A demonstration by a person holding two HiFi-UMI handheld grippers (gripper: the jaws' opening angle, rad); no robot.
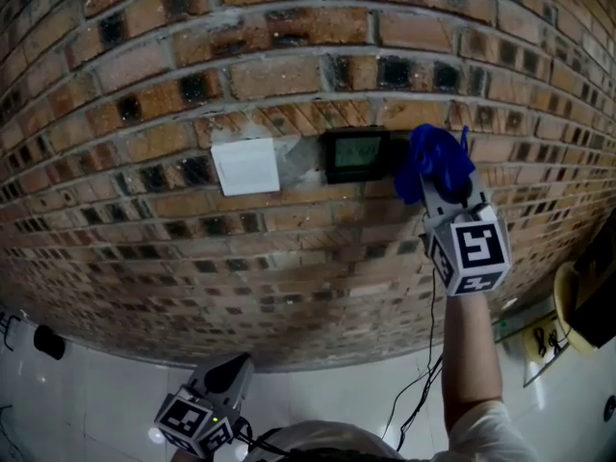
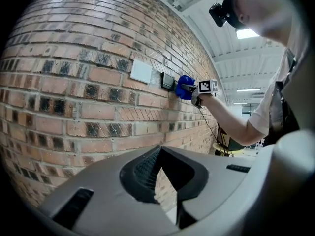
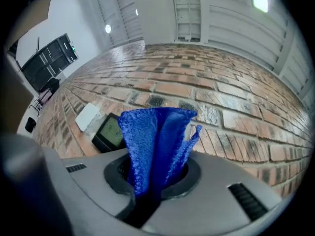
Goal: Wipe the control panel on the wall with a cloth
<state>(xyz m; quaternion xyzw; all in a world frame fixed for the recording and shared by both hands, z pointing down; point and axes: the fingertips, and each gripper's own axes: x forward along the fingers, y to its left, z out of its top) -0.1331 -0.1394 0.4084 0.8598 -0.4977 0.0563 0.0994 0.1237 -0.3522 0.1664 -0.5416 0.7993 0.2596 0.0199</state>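
blue cloth (image 1: 435, 158) pinched in your right claw (image 3: 158, 178), just right of the control panel (image 1: 356, 155); left claw (image 2: 160, 156) pressed together, empty.

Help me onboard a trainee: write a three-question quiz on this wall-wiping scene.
1. True or false: the left gripper holds the blue cloth.
2. In the head view, what is mounted left of the control panel? A) white plate B) red button C) mirror
3. Fill in: the wall is built of ____.
Key: 1 false, the right gripper holds it; 2 A; 3 brick.
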